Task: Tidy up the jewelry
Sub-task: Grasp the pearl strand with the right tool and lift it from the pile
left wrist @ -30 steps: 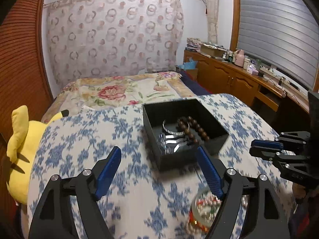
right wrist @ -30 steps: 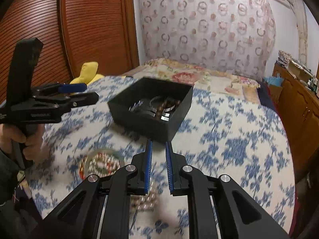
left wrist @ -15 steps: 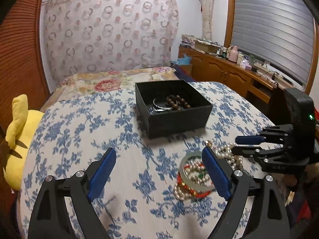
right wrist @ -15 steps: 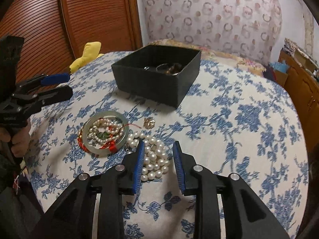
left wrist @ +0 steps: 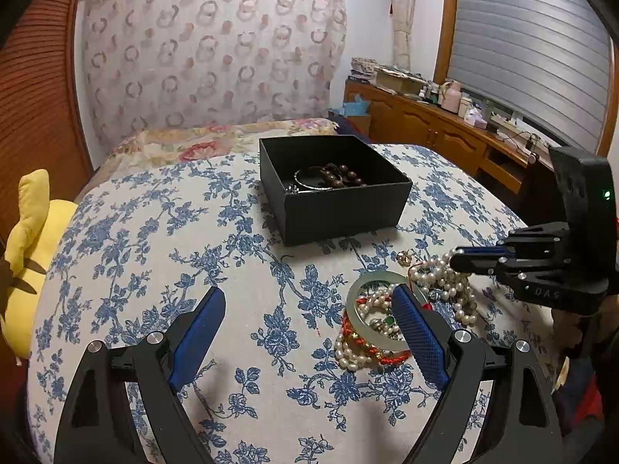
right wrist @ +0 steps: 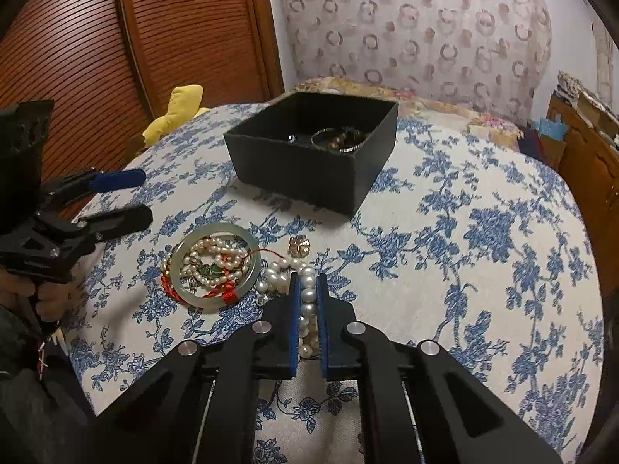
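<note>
A black box [left wrist: 336, 208] [right wrist: 301, 170] with a dark bead bracelet and silver bangles inside sits on the blue-flowered tablecloth. Nearer lies a pile: a pale jade bangle [left wrist: 351, 303] [right wrist: 218, 228], red cord bracelet [left wrist: 381, 355] [right wrist: 228, 292], pearl necklace [left wrist: 445, 282] [right wrist: 308, 294] and a small gold piece [left wrist: 404, 258] [right wrist: 298, 246]. My right gripper [right wrist: 307, 277] [left wrist: 454, 259] is closing, its blue pads pressing a strand of the pearl necklace on the cloth. My left gripper [left wrist: 308, 292] [right wrist: 144, 197] hovers open and empty just left of the pile.
A yellow plush toy [left wrist: 31, 239] [right wrist: 182, 104] lies at the table's left edge. A bed with a floral cover stands beyond the table, and a wooden cabinet [left wrist: 445, 135] with clutter runs along the right wall. The cloth to the right of the pile is bare.
My right gripper came down onto the pile, opened, then shut on the pearl strand. My left gripper drew back from the box and sank a little, bringing the pile into view.
</note>
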{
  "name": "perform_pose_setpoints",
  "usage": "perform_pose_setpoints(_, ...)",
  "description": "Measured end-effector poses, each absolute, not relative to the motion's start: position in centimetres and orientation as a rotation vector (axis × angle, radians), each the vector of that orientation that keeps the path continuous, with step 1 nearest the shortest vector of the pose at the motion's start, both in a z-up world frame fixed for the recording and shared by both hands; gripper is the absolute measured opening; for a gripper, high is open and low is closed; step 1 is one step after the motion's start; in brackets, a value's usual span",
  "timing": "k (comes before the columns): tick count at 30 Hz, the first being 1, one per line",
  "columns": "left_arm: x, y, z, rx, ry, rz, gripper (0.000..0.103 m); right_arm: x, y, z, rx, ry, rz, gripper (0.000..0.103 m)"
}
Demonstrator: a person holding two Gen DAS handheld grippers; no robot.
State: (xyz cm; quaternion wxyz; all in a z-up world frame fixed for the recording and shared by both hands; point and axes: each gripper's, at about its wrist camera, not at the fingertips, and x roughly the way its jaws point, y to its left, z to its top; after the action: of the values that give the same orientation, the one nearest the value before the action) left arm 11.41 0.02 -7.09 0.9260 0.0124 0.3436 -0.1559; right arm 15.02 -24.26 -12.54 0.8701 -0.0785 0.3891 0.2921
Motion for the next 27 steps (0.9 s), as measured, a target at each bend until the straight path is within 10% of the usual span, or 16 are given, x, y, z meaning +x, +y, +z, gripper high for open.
perform_pose_setpoints(27, 12.0, -4.3, -8.8, 0.114, 0.798, -0.41, 0.085, 12.9, -27.3, -4.4, -0.161, 0.573, 0.552, 0.009)
